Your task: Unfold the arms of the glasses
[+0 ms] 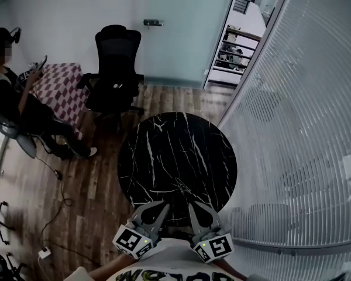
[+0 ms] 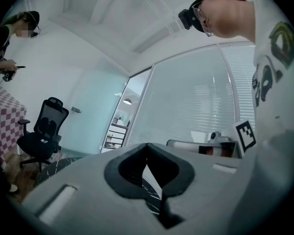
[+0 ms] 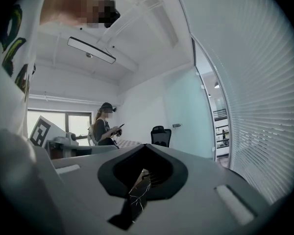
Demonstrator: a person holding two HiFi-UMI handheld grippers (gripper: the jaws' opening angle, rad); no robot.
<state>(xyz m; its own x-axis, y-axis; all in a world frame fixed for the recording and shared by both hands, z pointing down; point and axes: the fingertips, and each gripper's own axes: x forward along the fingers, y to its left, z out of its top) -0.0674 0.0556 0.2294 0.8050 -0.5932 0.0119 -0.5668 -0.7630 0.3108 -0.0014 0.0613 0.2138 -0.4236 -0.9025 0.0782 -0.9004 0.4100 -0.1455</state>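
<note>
A long glass wall with blinds point(image 1: 292, 127) curves along the right of the room. The round black marble bench point(image 1: 164, 139) stands close beside it on the wood floor, presumably kept apart from the other furniture so the wearer can stand right at its near edge. Behind it sits an empty office chair point(image 1: 114, 69). Off to the left a seated person point(image 1: 11, 104) is busy with something in their hands, well apart from the work.

The left hand-held gripper point(image 1: 162, 205) and the right hand-held gripper point(image 1: 193, 205) are side by side over the near rim, pointing level across the bench top and angled slightly toward each other. Each one's own view shows its jaws clenched together with nothing between them, only marble veining past the tips. I'd judge they are held this way as an approach, one to steady the frame and one for an arm.

The glasses point(image 1: 182, 185) look like a thin wire outline lying on the marble just ahead of the tips, between the two. They are too faint to tell whether the arms are folded.
</note>
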